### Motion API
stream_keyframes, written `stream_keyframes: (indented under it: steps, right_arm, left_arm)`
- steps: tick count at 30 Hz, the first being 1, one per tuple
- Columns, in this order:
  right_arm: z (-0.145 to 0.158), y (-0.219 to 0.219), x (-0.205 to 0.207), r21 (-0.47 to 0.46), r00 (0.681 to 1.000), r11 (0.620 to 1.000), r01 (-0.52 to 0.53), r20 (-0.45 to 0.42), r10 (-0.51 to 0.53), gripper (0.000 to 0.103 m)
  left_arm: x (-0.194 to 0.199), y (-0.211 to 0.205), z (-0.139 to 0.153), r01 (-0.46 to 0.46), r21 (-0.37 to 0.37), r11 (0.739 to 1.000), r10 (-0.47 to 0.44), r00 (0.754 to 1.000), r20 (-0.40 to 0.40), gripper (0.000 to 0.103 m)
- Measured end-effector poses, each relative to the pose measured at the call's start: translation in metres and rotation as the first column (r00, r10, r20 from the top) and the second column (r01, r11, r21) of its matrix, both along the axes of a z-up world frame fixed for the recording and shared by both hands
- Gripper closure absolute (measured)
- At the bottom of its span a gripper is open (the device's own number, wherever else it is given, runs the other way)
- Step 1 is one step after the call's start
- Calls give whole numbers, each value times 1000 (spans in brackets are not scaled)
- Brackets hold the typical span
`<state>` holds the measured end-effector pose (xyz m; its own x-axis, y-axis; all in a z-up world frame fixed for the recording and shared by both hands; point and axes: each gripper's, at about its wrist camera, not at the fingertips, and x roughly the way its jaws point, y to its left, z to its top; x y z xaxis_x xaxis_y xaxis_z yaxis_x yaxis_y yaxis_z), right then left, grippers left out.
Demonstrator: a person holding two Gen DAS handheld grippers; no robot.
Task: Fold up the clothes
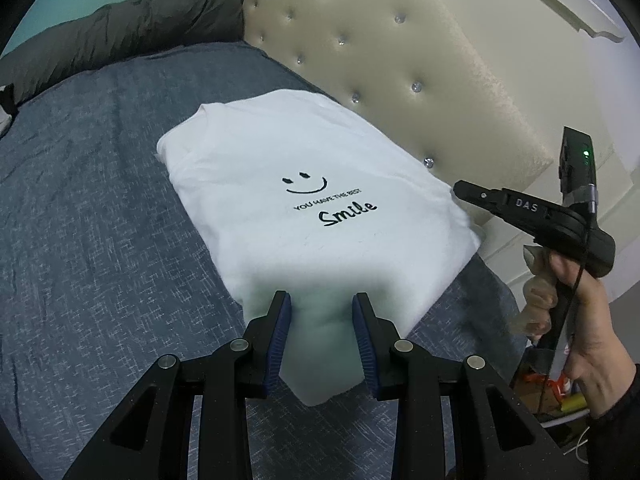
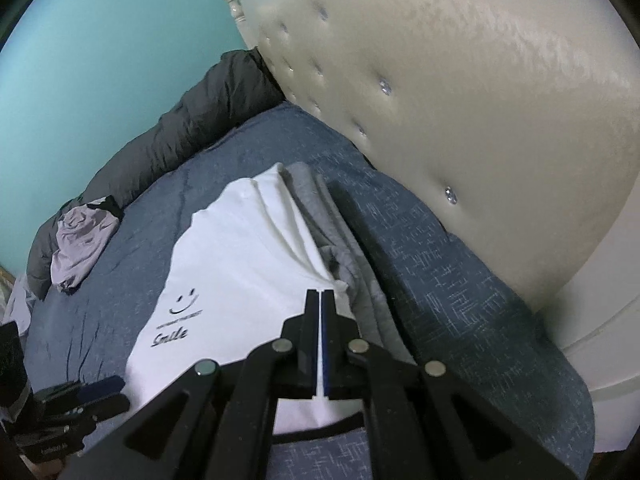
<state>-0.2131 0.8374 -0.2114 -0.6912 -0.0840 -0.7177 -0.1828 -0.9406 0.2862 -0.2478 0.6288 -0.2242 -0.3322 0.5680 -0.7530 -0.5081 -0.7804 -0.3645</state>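
A white T-shirt (image 1: pixel 312 184) with a black smiley and the word "Smile" lies folded on the blue bedspread (image 1: pixel 92 216). My left gripper (image 1: pixel 322 300) is open, its jaws either side of the shirt's near edge. In the right wrist view the same shirt (image 2: pixel 240 264) lies on top of folded grey clothes (image 2: pixel 344 240). My right gripper (image 2: pixel 321 294) is shut at the shirt's right edge; a thin white sliver shows between its pads, so it seems to pinch the fabric. It also shows in the left wrist view (image 1: pixel 460 192), touching the shirt's right edge.
A cream tufted headboard (image 1: pixel 400 60) runs along the right side of the bed. A dark duvet (image 1: pixel 132 24) is bunched at the far end. A crumpled lilac garment (image 2: pixel 80 248) lies at the far left of the bed. The left gripper shows at lower left (image 2: pixel 96 400).
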Motion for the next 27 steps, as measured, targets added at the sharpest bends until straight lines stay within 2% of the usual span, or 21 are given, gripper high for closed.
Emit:
stream_keyframes:
  steps: [15,18,27]
  right_arm:
    - [33,-18,27,-10,998,1000,9,-55,-9,103]
    - [41,-23,34,16,998,1000,19,-62,-18,103]
    - [68,-39,67,8,994,999,36,-107,-35,102]
  left_arm:
    - [16,-10,41,-15,-2,1000,15,998,-54,69]
    - [22,-13,51,-15,-2,1000,15,997,-70,68]
    - [42,-24,87,-18,1,1000,18,992,-128,68]
